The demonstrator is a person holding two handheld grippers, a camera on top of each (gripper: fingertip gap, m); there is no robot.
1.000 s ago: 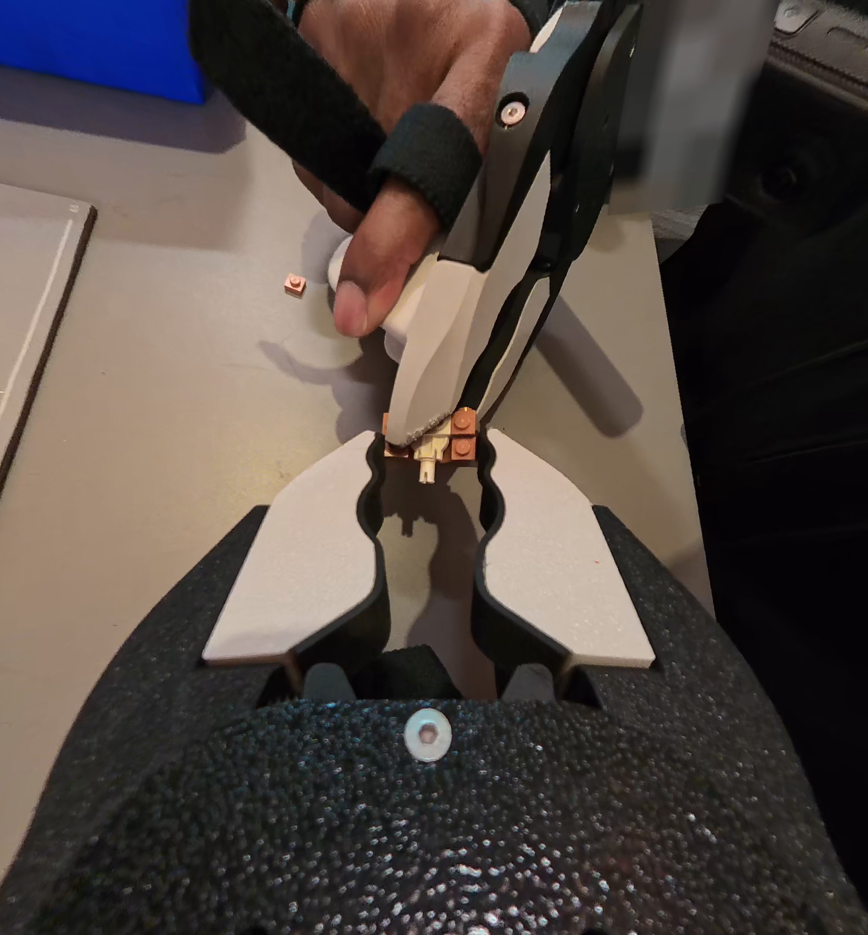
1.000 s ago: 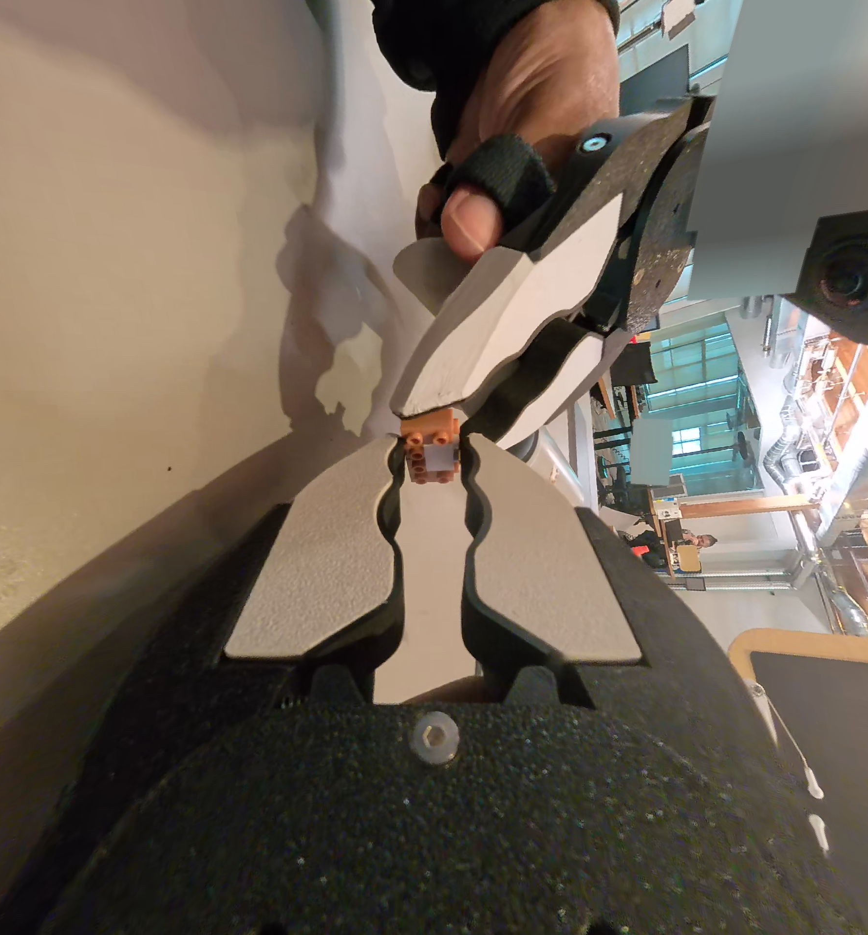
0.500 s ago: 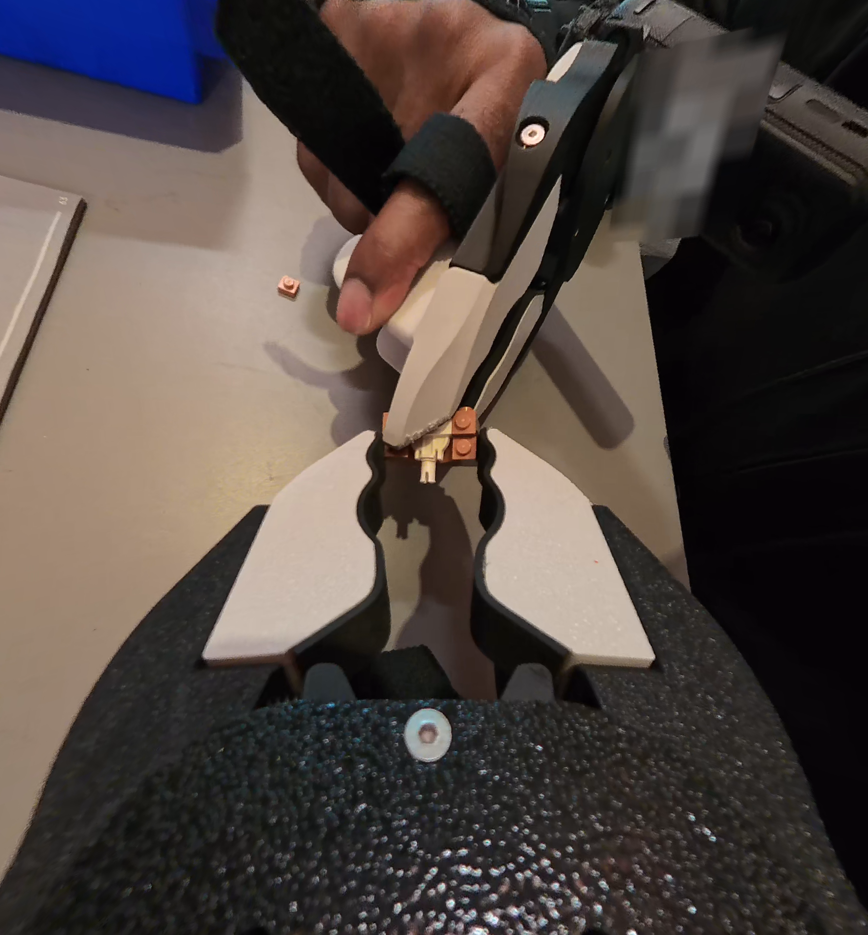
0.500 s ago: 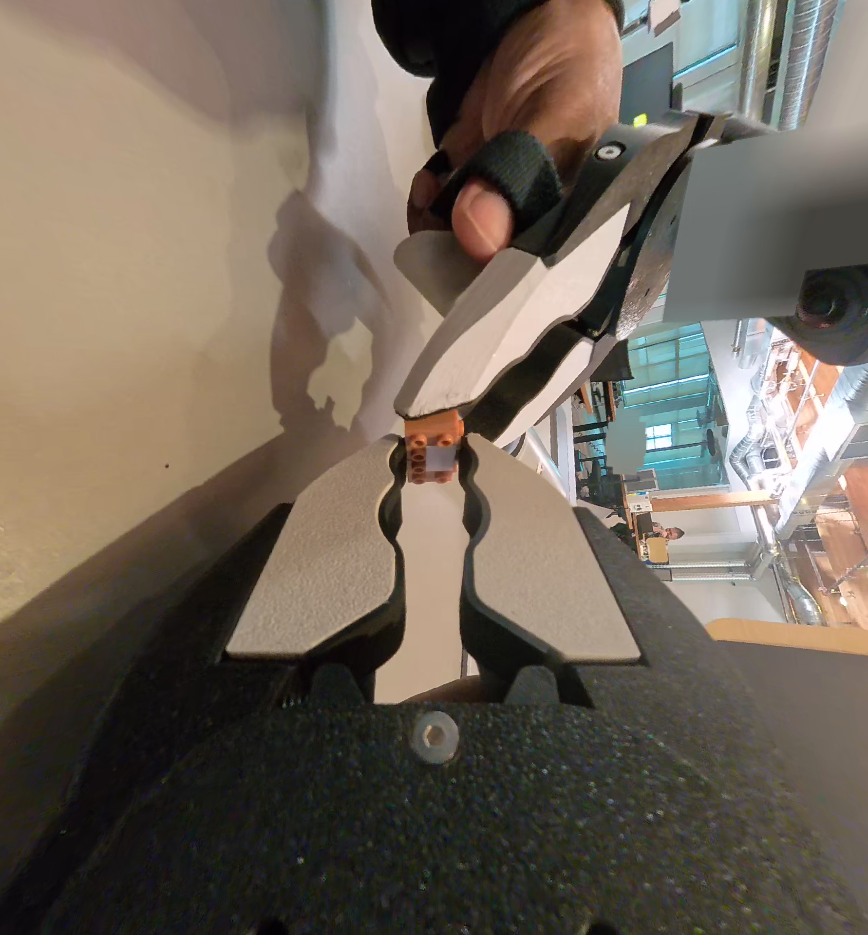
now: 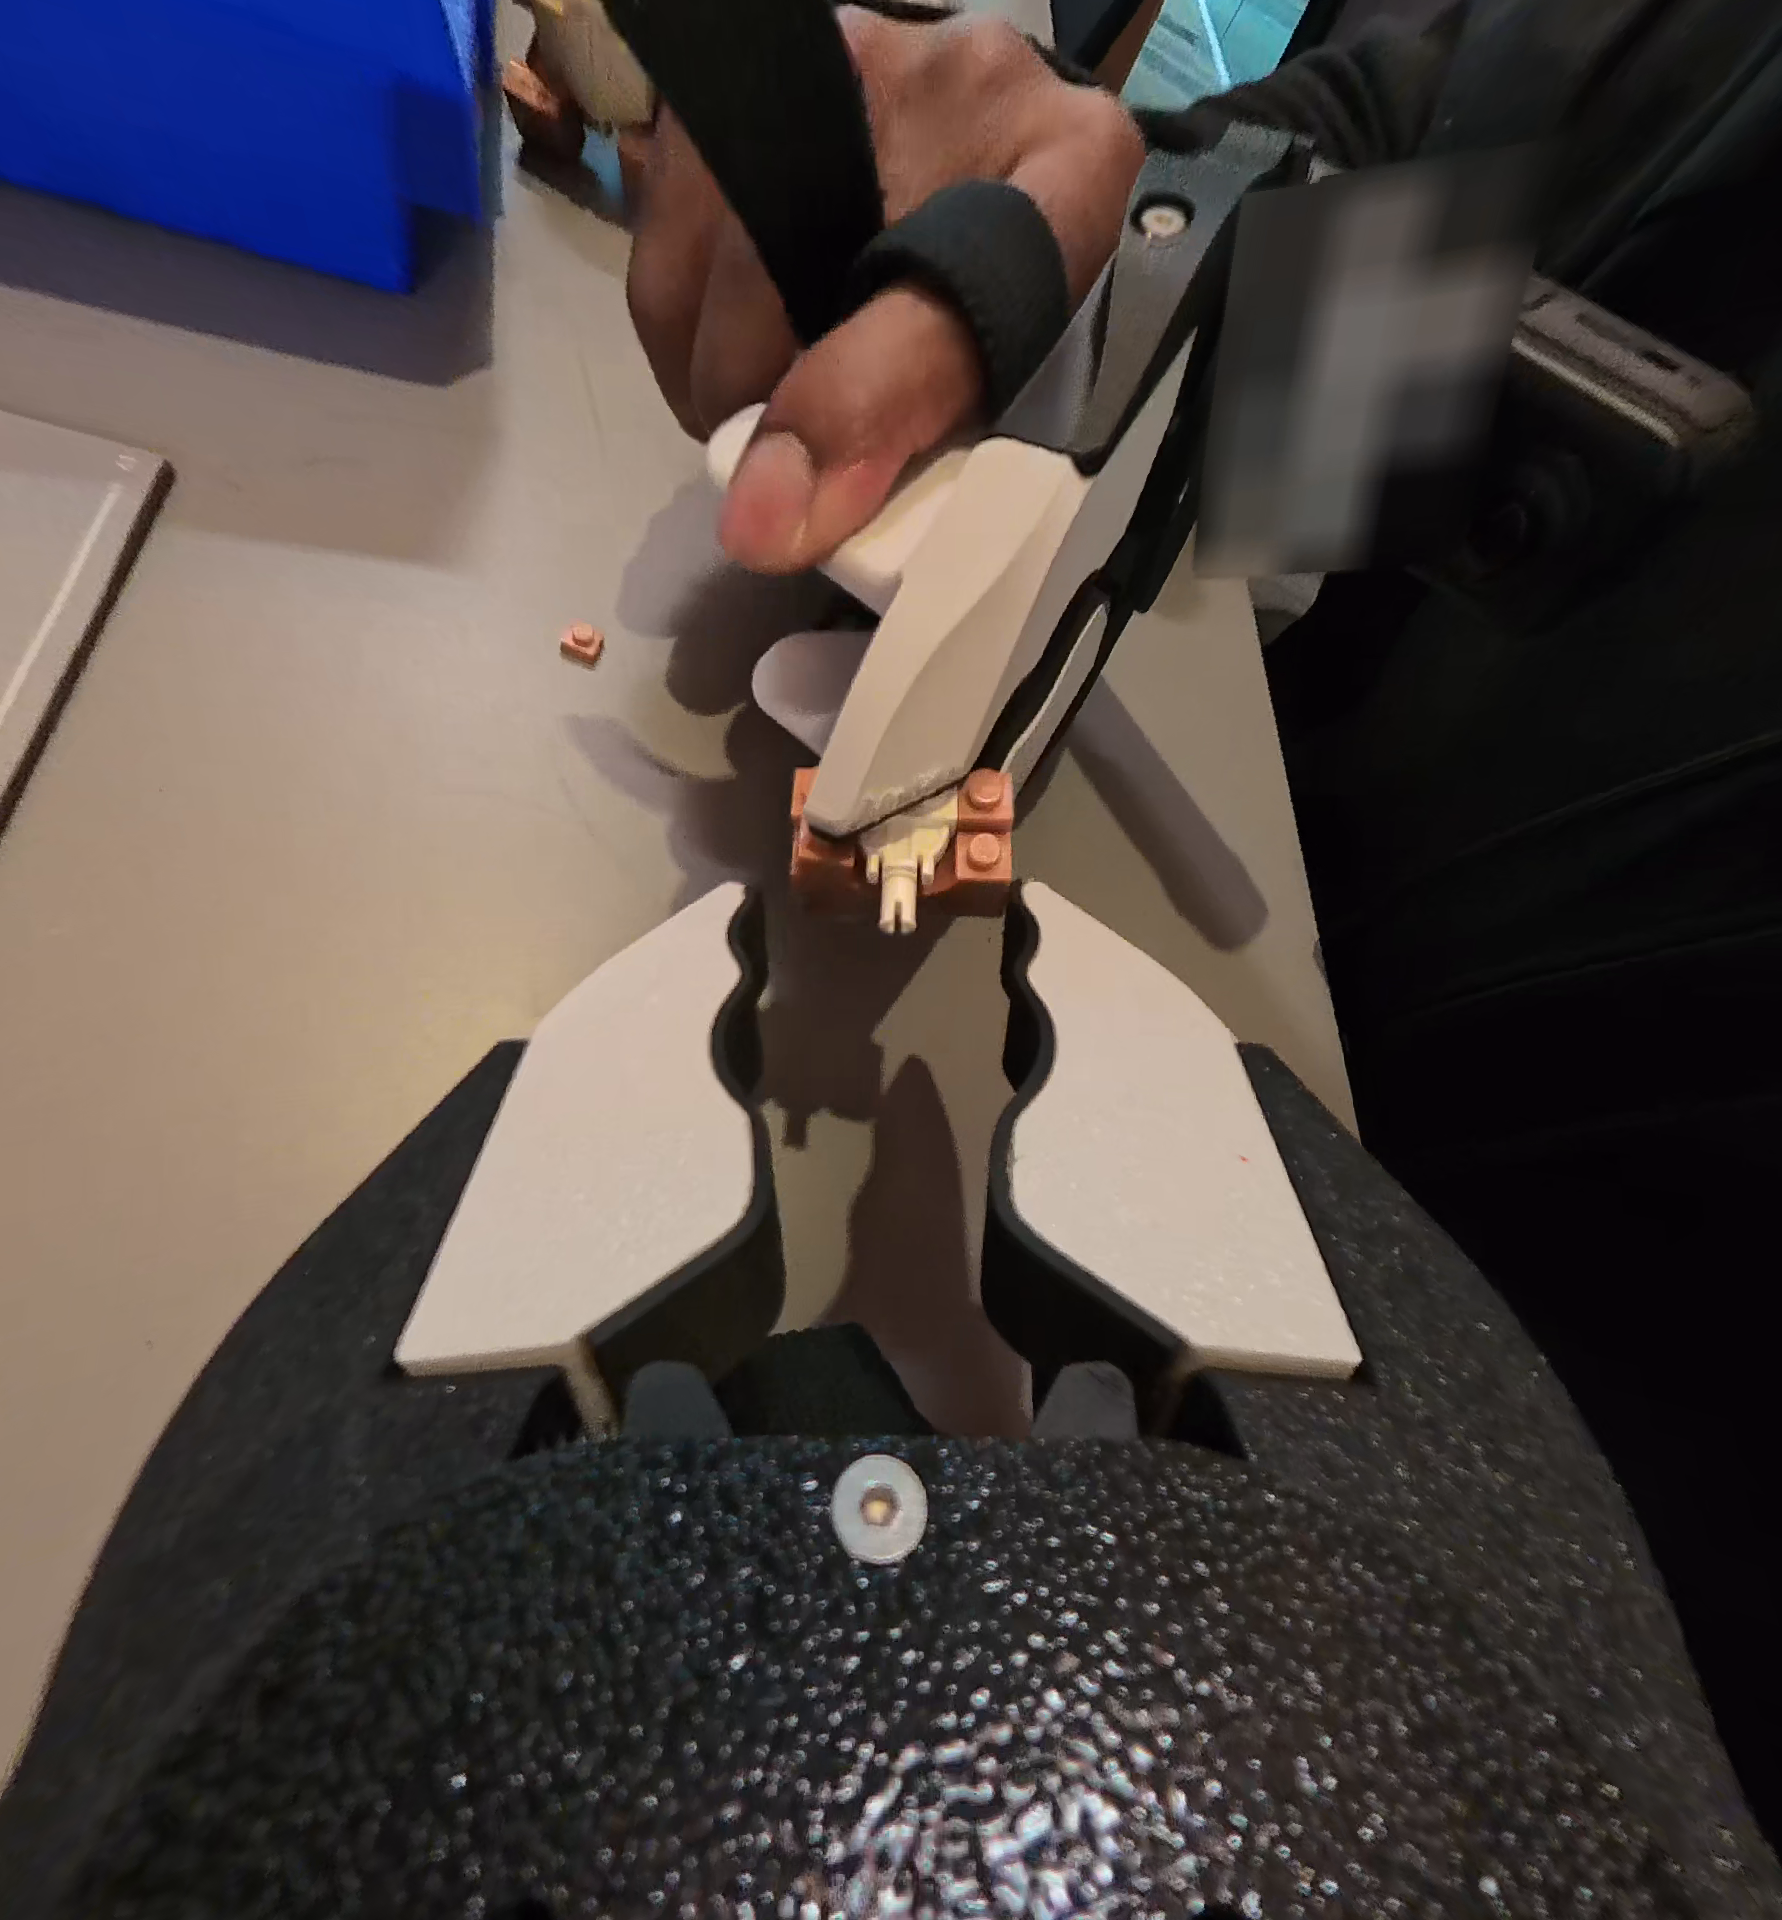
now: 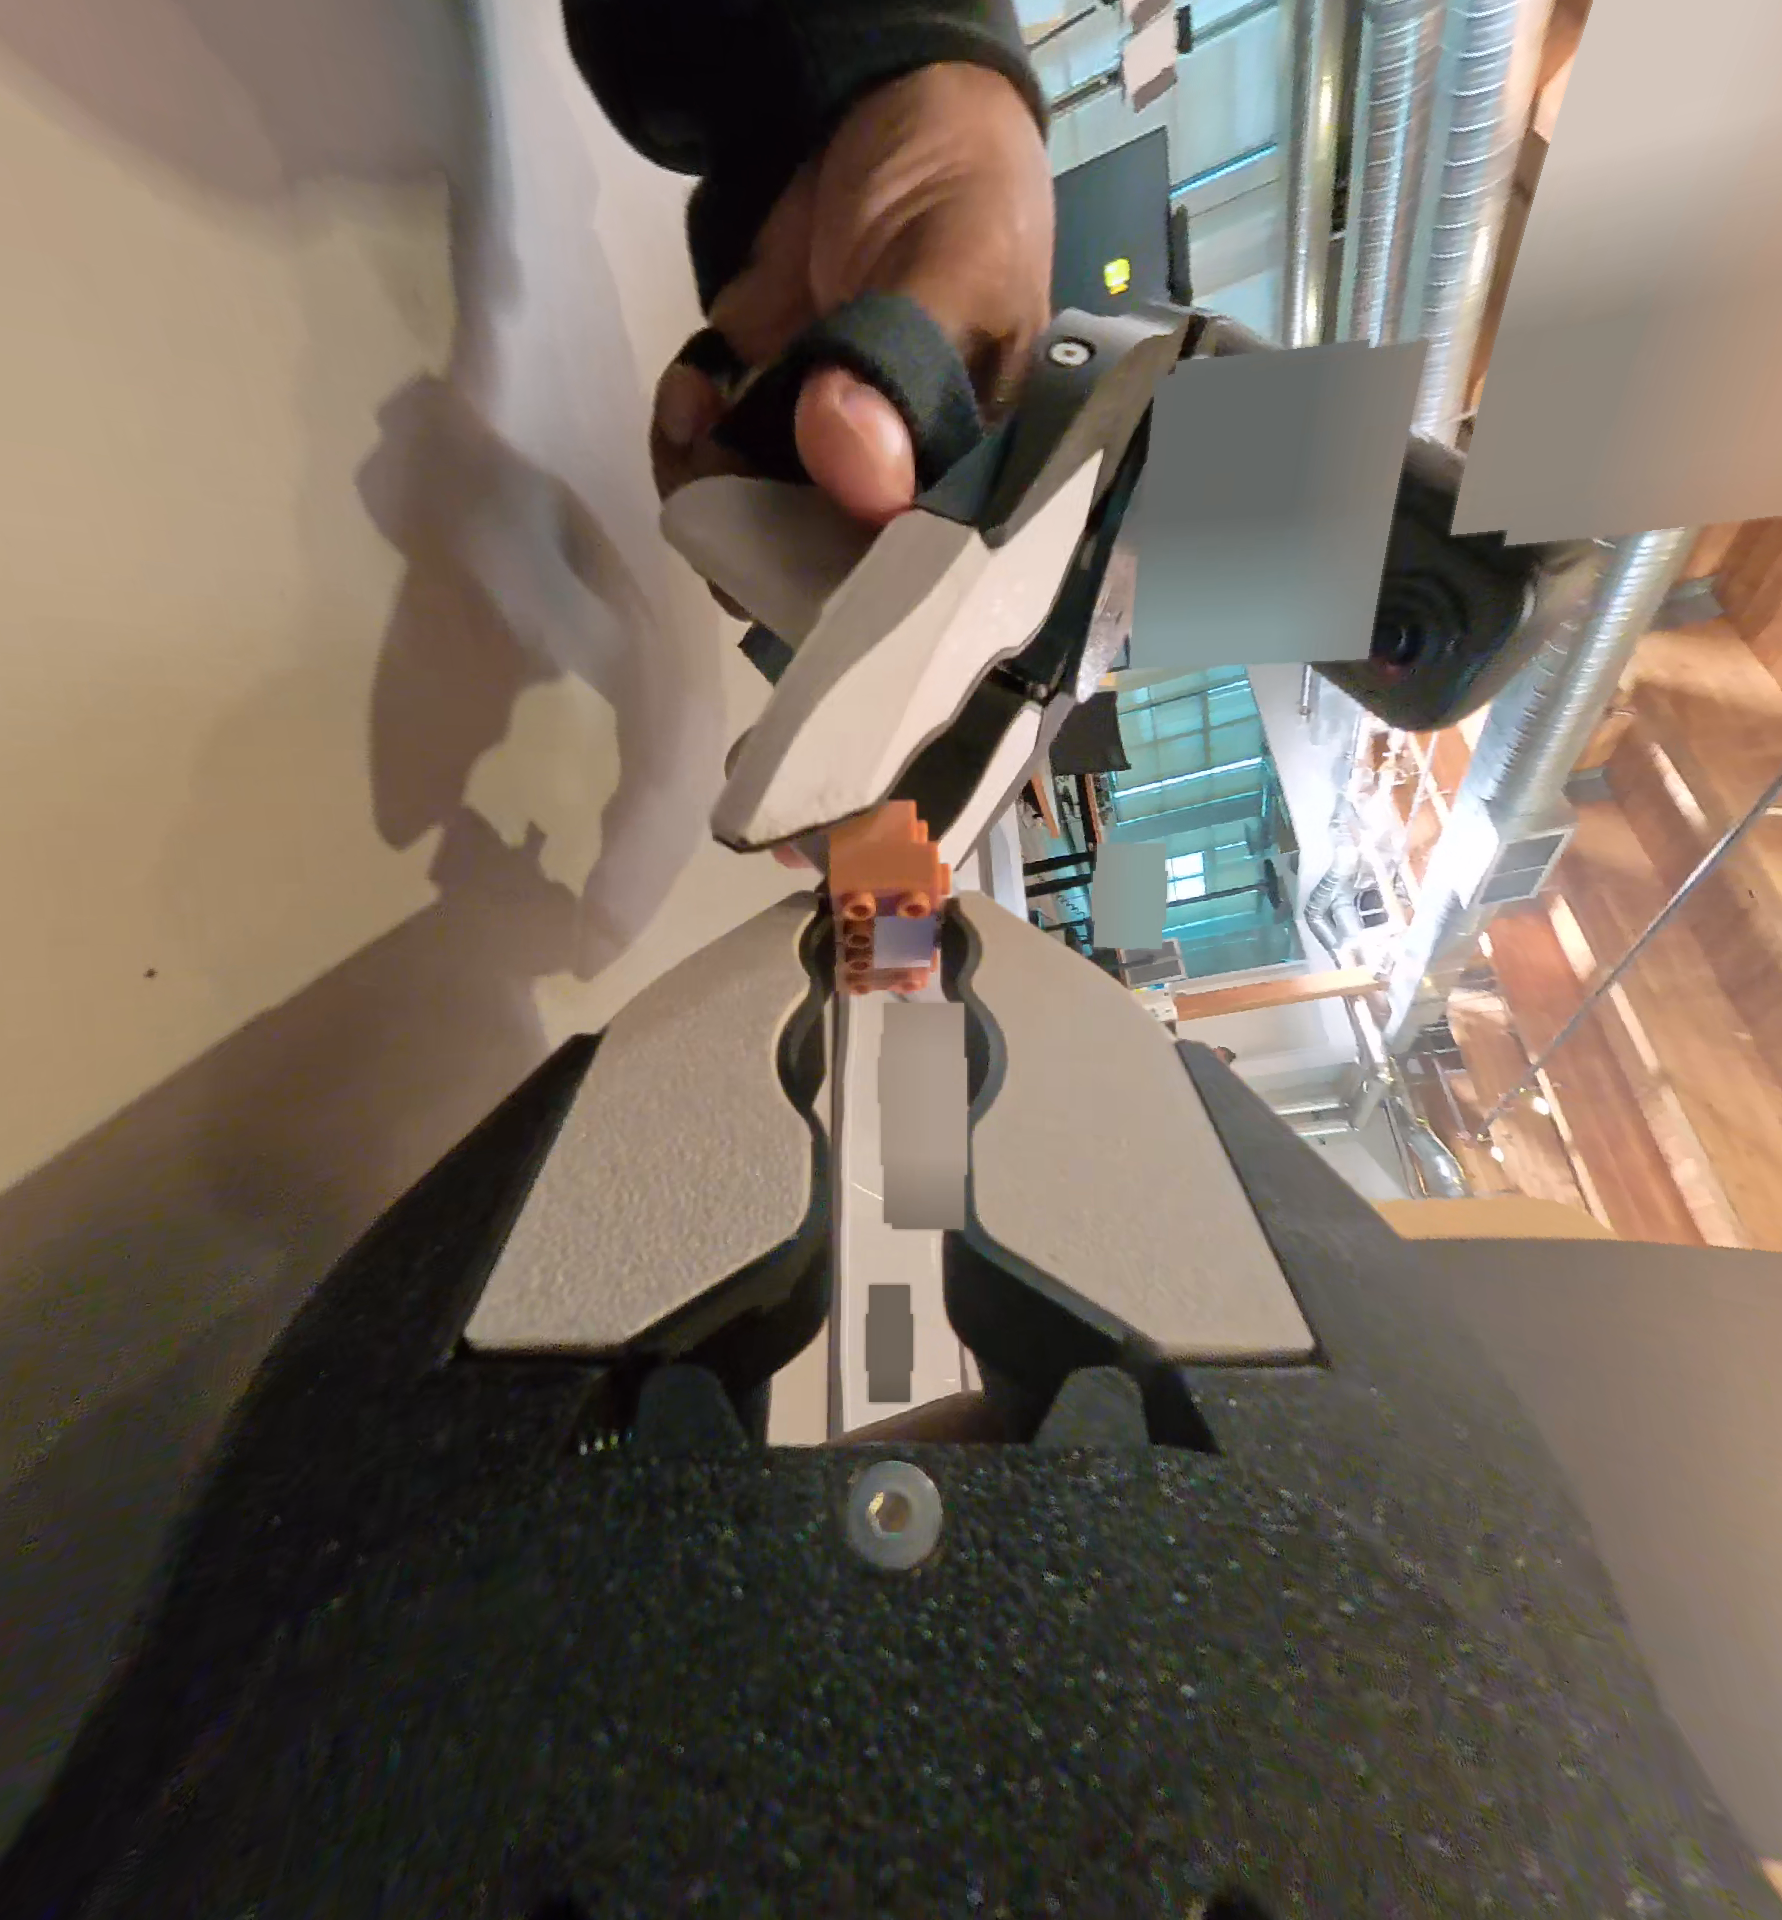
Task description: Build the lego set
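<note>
**Now: brick cluster in the right tool, left tool spread**

The right tool (image 6: pixel 889 925) is clamped on an orange-brown brick cluster (image 5: pixel 902 844) with a cream pin. The left tool (image 5: pixel 882 914) stands apart just before the cluster, its fingers (image 5: pixel 658 997) clear of it. A loose small brick (image 5: pixel 582 644) lies on the table (image 5: pixel 295 831), ahead to its left.

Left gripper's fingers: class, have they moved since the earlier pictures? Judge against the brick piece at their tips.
Yes. The left gripper has spread its fingers outward, clear of the brown brick assembly, which the right gripper grips.
</note>
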